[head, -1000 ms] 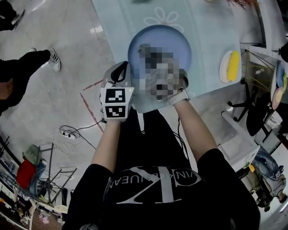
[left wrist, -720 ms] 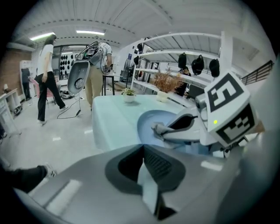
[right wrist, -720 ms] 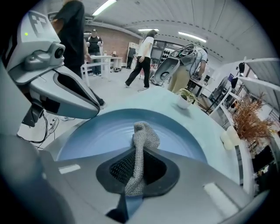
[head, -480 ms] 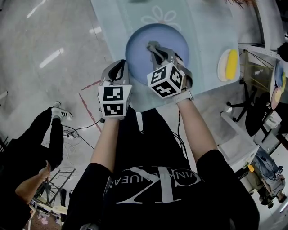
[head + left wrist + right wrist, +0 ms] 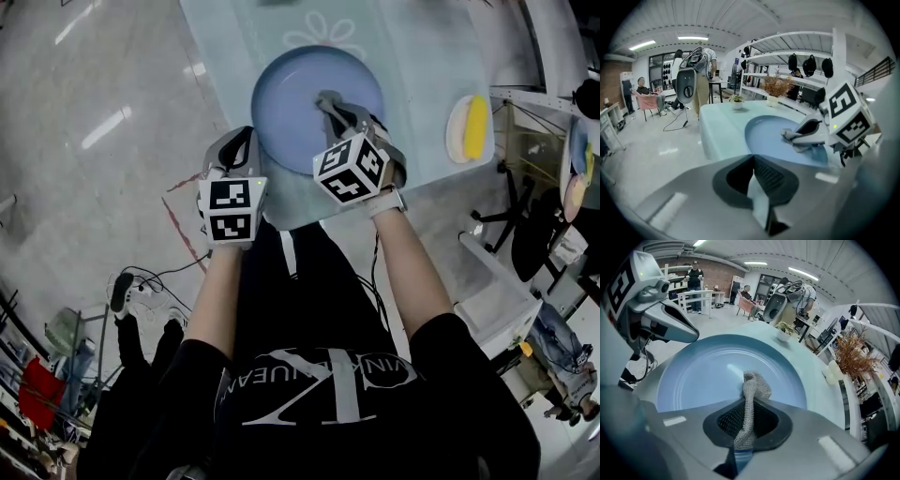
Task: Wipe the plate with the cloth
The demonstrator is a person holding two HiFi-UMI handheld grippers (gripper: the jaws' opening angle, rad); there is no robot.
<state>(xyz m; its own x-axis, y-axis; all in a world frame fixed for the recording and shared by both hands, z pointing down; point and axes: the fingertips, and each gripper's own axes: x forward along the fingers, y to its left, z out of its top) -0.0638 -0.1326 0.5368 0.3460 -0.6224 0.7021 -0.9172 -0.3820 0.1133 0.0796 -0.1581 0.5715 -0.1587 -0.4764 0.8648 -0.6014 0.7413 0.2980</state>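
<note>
A round blue plate (image 5: 300, 84) lies on the pale table, also seen in the right gripper view (image 5: 703, 371) and the left gripper view (image 5: 766, 131). My right gripper (image 5: 327, 99) is over the plate's middle, shut on a grey mesh cloth (image 5: 755, 386) whose bunched end rests on the plate. My left gripper (image 5: 249, 136) sits at the plate's near-left rim with its jaws shut (image 5: 752, 158); whether they pinch the rim I cannot tell. The right gripper (image 5: 788, 136) shows from the left gripper view, low over the plate.
A small dish with a yellow item (image 5: 467, 128) sits near the table's right edge (image 5: 487, 155). A little potted plant (image 5: 783, 330) stands at the far side. The table's near edge runs just behind both grippers. Cables (image 5: 141, 277) lie on the floor at left.
The right gripper has dragged the cloth a little to the right across the plate. The left gripper stays at the rim. A person on the floor at left has walked away.
</note>
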